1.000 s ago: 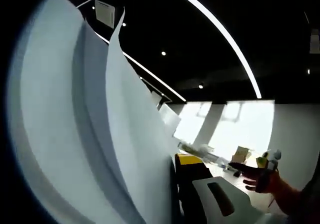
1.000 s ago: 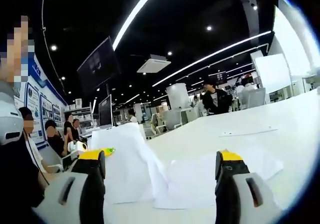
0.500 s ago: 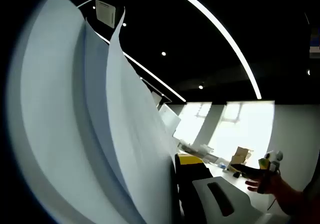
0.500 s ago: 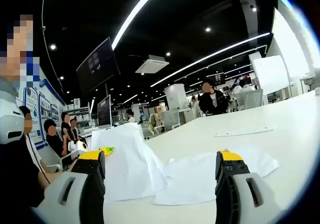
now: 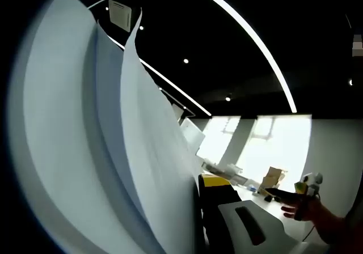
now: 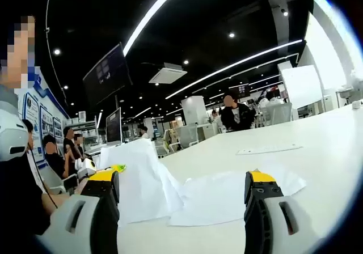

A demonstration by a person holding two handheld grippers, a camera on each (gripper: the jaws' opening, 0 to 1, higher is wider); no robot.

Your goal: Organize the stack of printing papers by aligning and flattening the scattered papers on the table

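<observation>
Jaws of left gripper clamp a raised sheaf of printing papers — sheets fan up the left gripper view, right gripper far off. Right gripper view: right gripper jaws spread, gripping nothing — loose papers flat on white bench, one tented sheet beside.

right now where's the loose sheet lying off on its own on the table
In the right gripper view the lone sheet lies flat on the white table, up and right of the crumpled papers, toward the far side where a seated person is.
</observation>
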